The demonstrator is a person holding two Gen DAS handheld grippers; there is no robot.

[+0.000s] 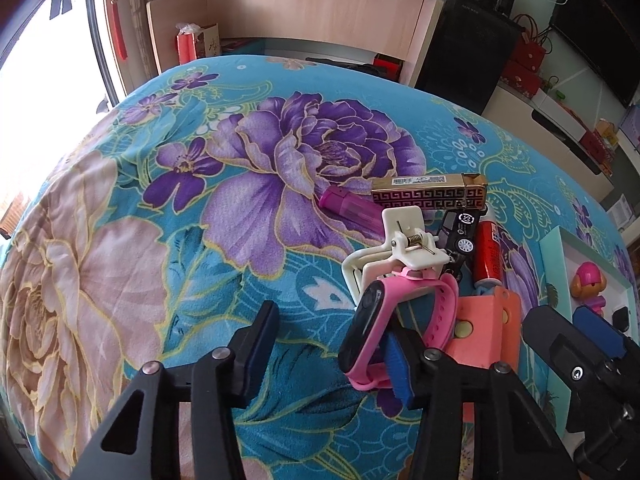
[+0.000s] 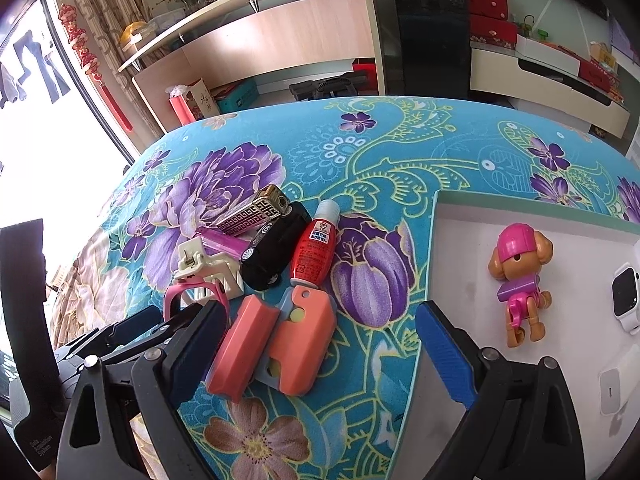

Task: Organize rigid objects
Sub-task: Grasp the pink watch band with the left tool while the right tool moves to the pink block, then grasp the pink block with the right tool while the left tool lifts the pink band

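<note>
A pile of small objects lies on the flowered bedspread: a pink smartwatch (image 1: 370, 328), a white clip (image 1: 404, 246), a black toy car (image 2: 272, 246), a red bottle (image 2: 316, 252), a gold patterned lighter (image 2: 256, 212), a magenta lighter (image 1: 348, 204) and an orange folded toy (image 2: 276, 344). My left gripper (image 1: 328, 344) is open; its right finger touches the pink watch. My right gripper (image 2: 324, 344) is open and empty around the orange toy. A pale green box lid (image 2: 452, 240) at the right holds a pink dog figure (image 2: 520, 280) and a white smartwatch (image 2: 626, 296).
A white rectangular item (image 2: 616, 384) also lies in the lid. Beyond the bed stand a wooden desk (image 2: 280, 40), a black speaker (image 2: 432, 28) and a low white cabinet (image 2: 552, 80) with red boxes. A bright window is at the left.
</note>
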